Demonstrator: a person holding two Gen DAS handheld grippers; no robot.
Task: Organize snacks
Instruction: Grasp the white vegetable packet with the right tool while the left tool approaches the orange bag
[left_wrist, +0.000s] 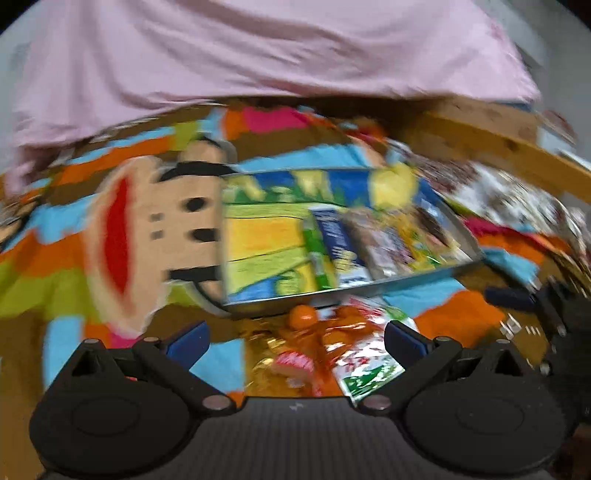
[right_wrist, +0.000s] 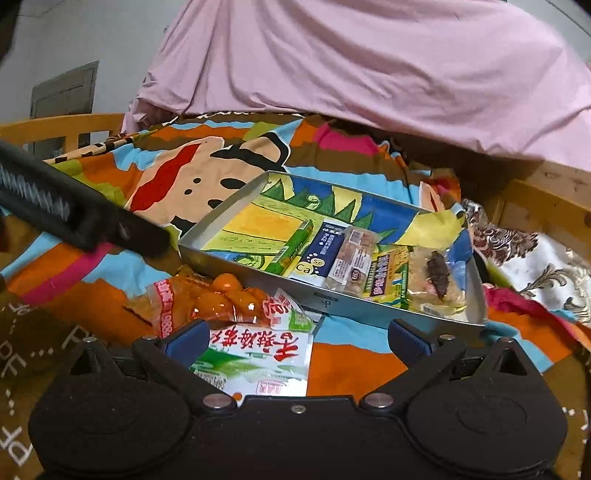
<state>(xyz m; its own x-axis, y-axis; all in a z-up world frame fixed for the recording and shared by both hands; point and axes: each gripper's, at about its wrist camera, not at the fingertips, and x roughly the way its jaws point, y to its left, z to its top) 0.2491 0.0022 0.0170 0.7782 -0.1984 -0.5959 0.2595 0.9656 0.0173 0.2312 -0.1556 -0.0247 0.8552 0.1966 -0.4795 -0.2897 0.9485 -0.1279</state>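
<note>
Because two packets lie outside the tray, the step in hand seems to be to pick one of them and put it in with the others.

Orange snack bag: it lies on the colourful bedsheet, just beside the near wall of the tray, and partly on the white and green packet.
Its direction: the long axis runs left to right in the right wrist view, about parallel to the near tray wall; the sealed red-printed end points to the left.
White and green packet: flat on the sheet, nearer to the camera, with its left part at the left finger of the right gripper; its print is upside down from this view.
Tray: metal, with a painted bottom; several snacks stand side by side in its right half, the left half is bare.
Right gripper: jaws wide apart, holding nothing, low over the white and green packet.
Left gripper: also spread and empty, above the same two packets; this view is blurred.
How to do it well: I would close across the short side of one packet only, lift it clear of the other, and lay it in the bare left half, parallel to the row.
</note>
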